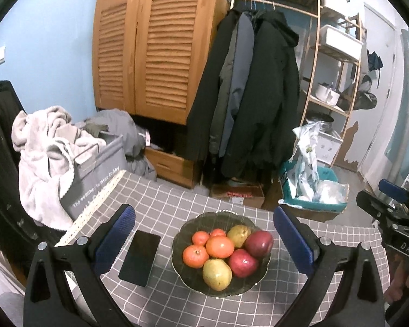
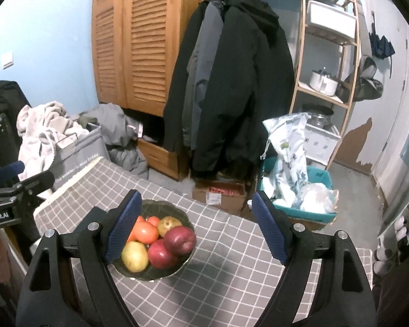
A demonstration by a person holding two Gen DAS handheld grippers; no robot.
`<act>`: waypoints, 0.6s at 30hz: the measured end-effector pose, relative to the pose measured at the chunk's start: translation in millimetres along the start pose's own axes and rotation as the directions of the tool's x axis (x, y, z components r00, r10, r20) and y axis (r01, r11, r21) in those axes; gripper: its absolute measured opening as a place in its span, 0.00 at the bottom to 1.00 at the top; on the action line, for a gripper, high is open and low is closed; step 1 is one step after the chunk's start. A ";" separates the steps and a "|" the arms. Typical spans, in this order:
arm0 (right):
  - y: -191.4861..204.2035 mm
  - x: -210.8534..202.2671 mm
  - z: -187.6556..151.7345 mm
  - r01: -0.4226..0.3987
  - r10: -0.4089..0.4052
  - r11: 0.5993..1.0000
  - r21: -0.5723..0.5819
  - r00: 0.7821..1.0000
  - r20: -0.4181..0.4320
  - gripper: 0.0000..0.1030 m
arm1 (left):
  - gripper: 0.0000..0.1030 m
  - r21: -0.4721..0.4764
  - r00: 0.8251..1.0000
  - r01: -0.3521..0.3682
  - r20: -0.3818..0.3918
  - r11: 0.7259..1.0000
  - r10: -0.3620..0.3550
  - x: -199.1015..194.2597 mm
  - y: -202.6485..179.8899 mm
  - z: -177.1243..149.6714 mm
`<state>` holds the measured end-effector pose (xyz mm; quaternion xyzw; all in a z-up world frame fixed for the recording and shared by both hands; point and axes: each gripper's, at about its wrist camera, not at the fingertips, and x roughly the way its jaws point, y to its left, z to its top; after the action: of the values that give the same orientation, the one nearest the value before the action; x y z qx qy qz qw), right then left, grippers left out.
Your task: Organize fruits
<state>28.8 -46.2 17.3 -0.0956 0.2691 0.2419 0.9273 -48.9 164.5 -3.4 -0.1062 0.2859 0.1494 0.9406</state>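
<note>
Grey checked cloth [image 1: 161, 209] over the table, largest thing in reach, bare to the right of the bowl in the right wrist view. Dark glass bowl [image 1: 189, 224] near the table's middle, piled full: two red apples [image 1: 242, 262], two yellow-green pears [image 1: 216, 273], a cluster of orange fruits [image 1: 219, 246], all touching. Black phone [image 1: 140, 257] flat on the cloth just beside the bowl's left rim. Left gripper [image 1: 204, 245] above the near edge, jaws wide and empty, bowl framed between the blue pads [image 1: 114, 238]. Right gripper [image 2: 196, 229] likewise wide and empty, aimed further right, bowl behind its left pad.

Probably at the start or the end: every fruit seen sits in the bowl, none loose on the cloth, so hard to judge which.

Risks from here:
- Rolling. Round fruits heaped against each other; lifting one from the pile likely frees its neighbours, and the shallow rim may not stop them.
- Bruising or slipping. Smooth skins against hard pads; too tight marks the pears, too loose drops them.
- Knocking the phone. Close to the rim, right under the left pad's path.
- Dragging the cloth, and the bowl with it, if a finger catches.
</note>
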 end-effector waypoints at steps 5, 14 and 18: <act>-4.9 -16.0 1.4 0.007 -0.007 1.000 0.000 0.999 0.035 0.79 | 0.99 0.020 0.999 0.003 0.039 1.000 -0.003 -10.6 -5.5 3.2; -12.3 -29.9 0.7 0.015 -0.015 1.000 0.007 0.998 0.067 0.80 | 0.99 0.053 0.995 -0.016 0.099 0.998 0.011 -27.2 -16.5 6.7; -16.2 -31.4 -0.3 0.018 -0.019 1.000 0.018 0.997 0.069 0.80 | 0.99 0.074 0.994 -0.021 0.112 0.997 0.012 -31.6 -22.4 6.4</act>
<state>13.6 -72.8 34.9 -0.0817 0.2379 0.2340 0.9391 -63.0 138.5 22.4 -0.0600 0.2391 0.1520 0.9571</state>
